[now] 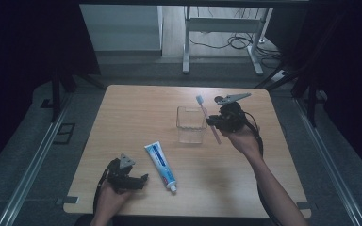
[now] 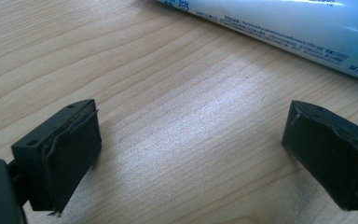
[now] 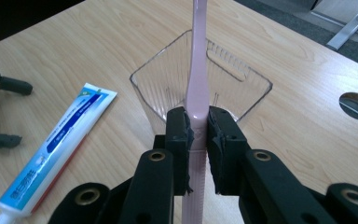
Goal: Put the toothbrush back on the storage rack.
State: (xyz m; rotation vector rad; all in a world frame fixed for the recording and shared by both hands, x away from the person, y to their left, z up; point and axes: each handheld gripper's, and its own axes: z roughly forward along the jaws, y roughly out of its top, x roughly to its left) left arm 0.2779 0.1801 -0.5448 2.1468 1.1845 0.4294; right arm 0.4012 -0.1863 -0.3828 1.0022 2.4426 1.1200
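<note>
Dim room, dark on both flanks. Centre stage, a light wooden table (image 1: 136, 108) with rounded corners and a round cable hole (image 3: 357, 105) in its top. Beyond the table's far edge, grey floor (image 1: 136, 70), then a pale wall panel (image 1: 120, 28) and the white metal legs of a desk frame (image 1: 186, 47), with black cables (image 1: 233, 42) looped on the floor beside them. Left and right of the table, metal floor rails (image 1: 28, 174) running toward the near edge. Soft glare on the wood grain.
</note>
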